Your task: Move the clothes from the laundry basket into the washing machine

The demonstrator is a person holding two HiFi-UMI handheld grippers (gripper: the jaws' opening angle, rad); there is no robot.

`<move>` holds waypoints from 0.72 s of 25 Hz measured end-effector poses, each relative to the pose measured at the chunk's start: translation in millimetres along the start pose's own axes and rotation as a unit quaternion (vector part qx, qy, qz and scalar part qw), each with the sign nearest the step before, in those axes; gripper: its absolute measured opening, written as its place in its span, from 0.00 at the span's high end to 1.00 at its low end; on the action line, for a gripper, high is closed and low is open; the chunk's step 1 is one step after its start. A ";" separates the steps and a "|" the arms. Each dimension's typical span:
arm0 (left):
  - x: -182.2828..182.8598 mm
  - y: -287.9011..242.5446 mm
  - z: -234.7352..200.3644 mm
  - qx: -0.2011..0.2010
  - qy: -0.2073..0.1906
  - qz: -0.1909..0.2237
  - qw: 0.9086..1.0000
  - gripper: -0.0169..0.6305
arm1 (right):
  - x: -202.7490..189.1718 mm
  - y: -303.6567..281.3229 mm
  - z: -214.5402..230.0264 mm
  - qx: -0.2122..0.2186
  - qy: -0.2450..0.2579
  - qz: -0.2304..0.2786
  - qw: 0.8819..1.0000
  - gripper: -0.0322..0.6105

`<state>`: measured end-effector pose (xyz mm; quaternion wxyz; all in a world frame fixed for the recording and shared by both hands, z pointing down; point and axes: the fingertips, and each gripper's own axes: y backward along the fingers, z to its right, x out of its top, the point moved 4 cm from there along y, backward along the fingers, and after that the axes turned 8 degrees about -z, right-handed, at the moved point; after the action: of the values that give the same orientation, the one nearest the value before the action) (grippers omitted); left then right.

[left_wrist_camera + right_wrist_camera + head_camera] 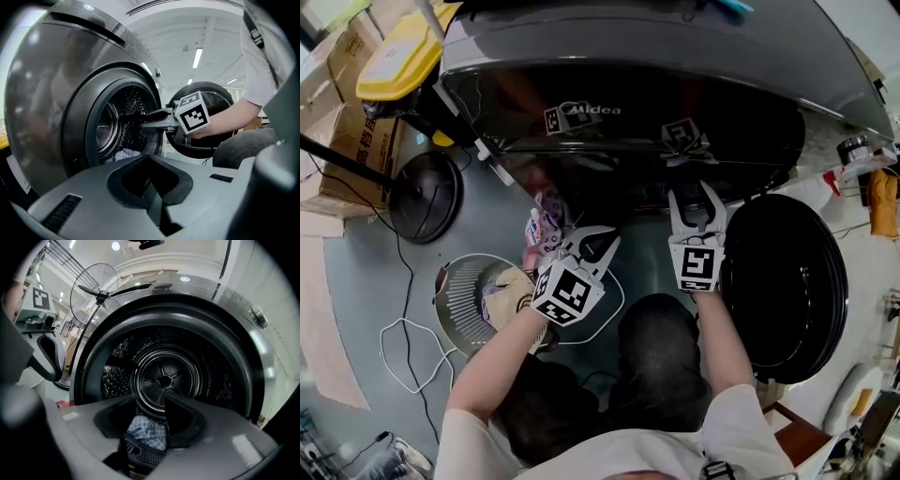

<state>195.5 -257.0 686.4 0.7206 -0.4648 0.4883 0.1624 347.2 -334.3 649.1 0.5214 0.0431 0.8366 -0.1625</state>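
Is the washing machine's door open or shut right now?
Open. The round door is swung out to the side, and the drum shows through the opening, with a checked cloth inside.

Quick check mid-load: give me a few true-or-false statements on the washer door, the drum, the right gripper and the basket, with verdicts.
1. The door of the washing machine stands open. True.
2. The drum is empty. False: a blue checked cloth lies in it.
3. The right gripper is clamped on a garment. False: its jaws are apart with nothing between them.
4. The basket holds clothes. True.
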 end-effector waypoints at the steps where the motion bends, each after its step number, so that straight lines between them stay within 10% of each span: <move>1: 0.1 0.9 0.1 0.004 0.010 0.001 1.000 0.96 | 2.1 2.1 0.7 0.001 -0.004 -0.001 1.000 0.65; 18: 30.0 45.1 -2.7 0.076 0.121 0.001 0.990 0.96 | 77.1 60.4 11.3 0.044 -0.071 -0.049 0.995 0.87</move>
<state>177.1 -242.5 637.5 0.6891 -0.4241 0.5836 0.0682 336.7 -288.4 562.5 0.5688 0.0134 0.7905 -0.2267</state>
